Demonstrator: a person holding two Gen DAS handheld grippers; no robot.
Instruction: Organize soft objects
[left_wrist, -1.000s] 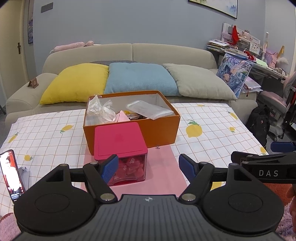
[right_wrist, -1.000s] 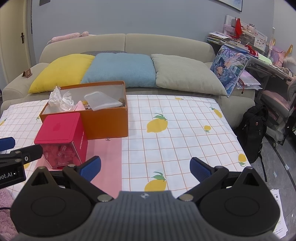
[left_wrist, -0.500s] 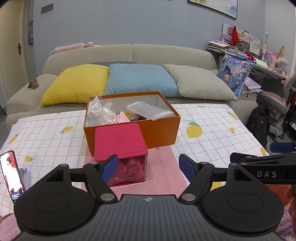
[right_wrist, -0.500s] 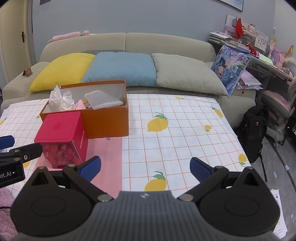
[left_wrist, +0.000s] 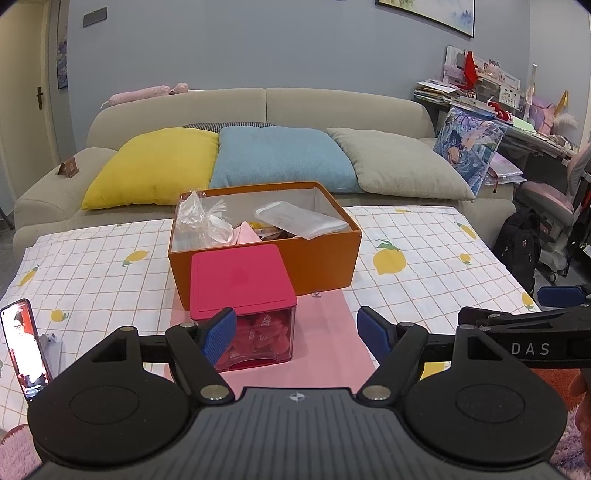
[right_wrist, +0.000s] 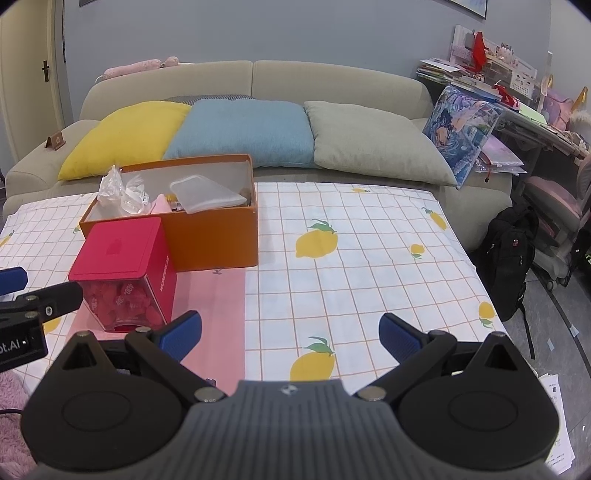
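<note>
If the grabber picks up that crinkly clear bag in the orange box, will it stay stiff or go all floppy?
Probably floppy: the crinkly clear bag is thin, wrinkled plastic, bunched up in the orange box. It likely weighs very little, since it looks nearly empty. Its shiny surface might slip between the fingers, so a pinch at the twisted top seems safest.

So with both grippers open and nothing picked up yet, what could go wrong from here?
1. The red-lidded container stands directly in front of the orange box; the left gripper reaching over could knock it.
2. The crinkled clear bags and flat pouch look slippery, so a pinch may slip or drag neighbouring items out.
3. The phone propped at the table's near left edge could be toppled by a sideways swing.
</note>
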